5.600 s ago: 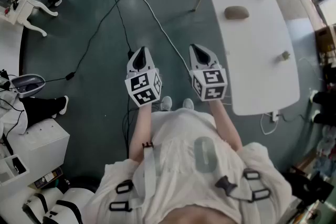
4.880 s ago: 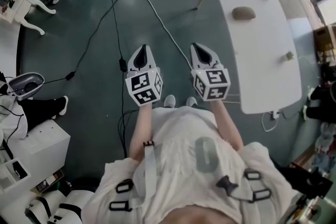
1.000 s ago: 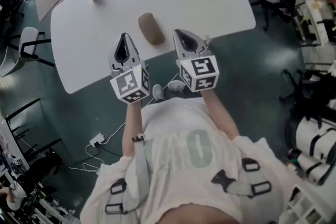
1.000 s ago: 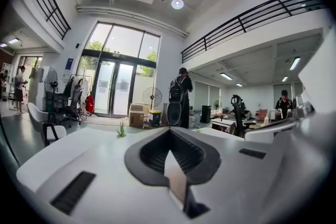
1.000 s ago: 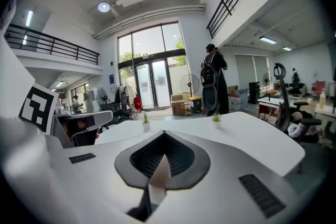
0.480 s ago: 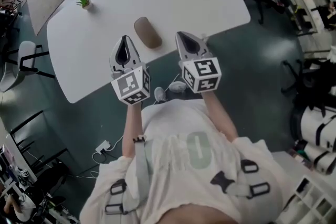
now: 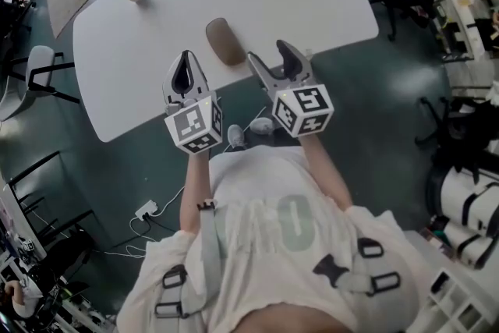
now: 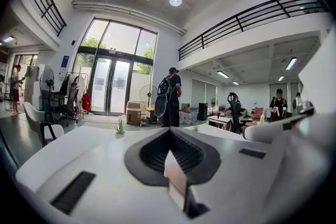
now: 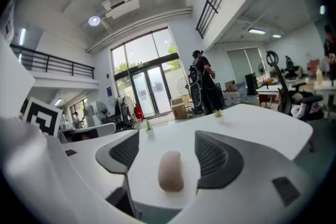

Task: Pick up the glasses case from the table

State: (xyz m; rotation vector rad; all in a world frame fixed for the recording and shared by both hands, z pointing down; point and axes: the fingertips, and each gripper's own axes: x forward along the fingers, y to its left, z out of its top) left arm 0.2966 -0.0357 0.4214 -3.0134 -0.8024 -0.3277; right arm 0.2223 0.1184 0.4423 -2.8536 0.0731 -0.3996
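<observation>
Right gripper [image 7: 268, 52], jaws just spread apart (shut a moment ago), glasses case [image 7: 224, 42] ahead untouched, left gripper [image 7: 185, 58] closed.

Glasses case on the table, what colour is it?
The glasses case is plain tan-brown, clearest in the right gripper view.
</observation>
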